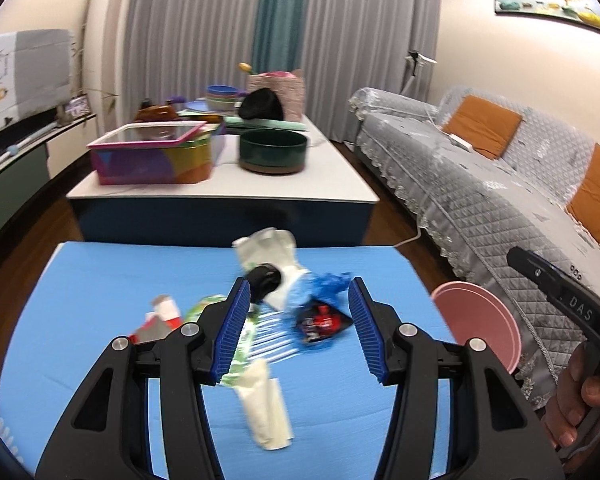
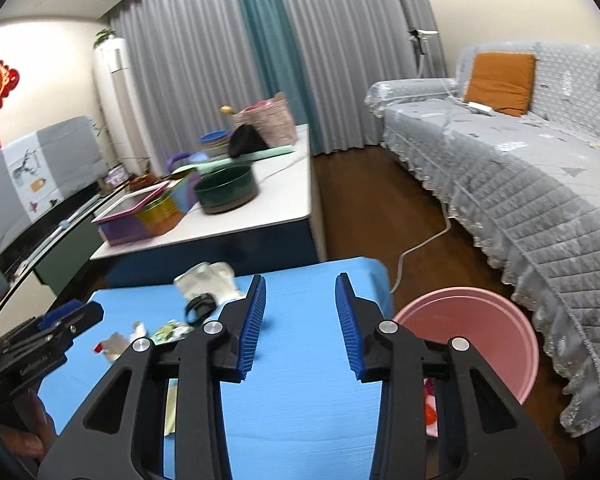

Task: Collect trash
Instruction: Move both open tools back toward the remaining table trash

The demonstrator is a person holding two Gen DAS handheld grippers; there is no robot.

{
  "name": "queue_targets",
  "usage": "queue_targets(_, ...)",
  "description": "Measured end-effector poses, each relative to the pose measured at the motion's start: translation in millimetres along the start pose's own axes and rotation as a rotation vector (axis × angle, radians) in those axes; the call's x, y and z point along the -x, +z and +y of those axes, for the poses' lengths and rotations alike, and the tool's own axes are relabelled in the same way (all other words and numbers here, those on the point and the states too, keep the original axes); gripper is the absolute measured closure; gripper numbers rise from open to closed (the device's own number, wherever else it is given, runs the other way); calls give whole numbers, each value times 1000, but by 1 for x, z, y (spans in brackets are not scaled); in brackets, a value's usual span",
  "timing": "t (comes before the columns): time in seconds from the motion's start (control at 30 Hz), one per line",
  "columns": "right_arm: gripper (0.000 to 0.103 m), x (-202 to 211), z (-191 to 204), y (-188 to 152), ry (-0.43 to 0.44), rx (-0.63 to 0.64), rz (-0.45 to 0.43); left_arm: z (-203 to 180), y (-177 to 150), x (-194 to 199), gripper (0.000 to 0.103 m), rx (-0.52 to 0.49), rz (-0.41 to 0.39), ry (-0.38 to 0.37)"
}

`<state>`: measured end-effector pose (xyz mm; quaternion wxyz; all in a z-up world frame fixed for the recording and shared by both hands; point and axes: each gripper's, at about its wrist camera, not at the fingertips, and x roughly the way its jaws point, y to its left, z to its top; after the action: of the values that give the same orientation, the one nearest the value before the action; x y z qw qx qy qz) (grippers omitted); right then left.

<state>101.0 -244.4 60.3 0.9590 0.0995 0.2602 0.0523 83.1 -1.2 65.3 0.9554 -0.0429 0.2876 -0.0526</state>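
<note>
Left wrist view: left gripper [image 1: 298, 328], jaws part-open and empty, hovers over the trash pile [image 1: 284, 304] on the blue mat [image 1: 100, 280]. Right gripper [image 2: 300, 328], also empty with a gap, is right of the pile, near the pink bin [image 2: 500, 320].

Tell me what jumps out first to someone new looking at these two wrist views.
A bright blue mat fills the foreground, with a heap of trash scattered on it: wrappers, crumpled paper, a blue bag. A pink bin stands on the floor just off the mat's right edge, beside the grey sofa. Both grippers' blue-padded jaws stand open and hold nothing.
</note>
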Motion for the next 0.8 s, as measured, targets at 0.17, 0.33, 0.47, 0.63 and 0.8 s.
queue_targets(0.17,69,-15,35,-15,64,41,48,36,-6,6,52,44,-5,50)
queue_targets(0.33,70,-33,66,-31,121,76,101,75,-16,8,52,94,-6,116)
queue_targets(0.47,69,-50,86,-43,166,95,147,100,-22,4,52,143,6,152)
queue_targets(0.63,68,-73,118,-70,240,140,228,130,-32,-9,52,209,36,195)
queue_targets(0.8,59,-92,141,-93,280,186,295,140,-41,-28,39,253,71,206)
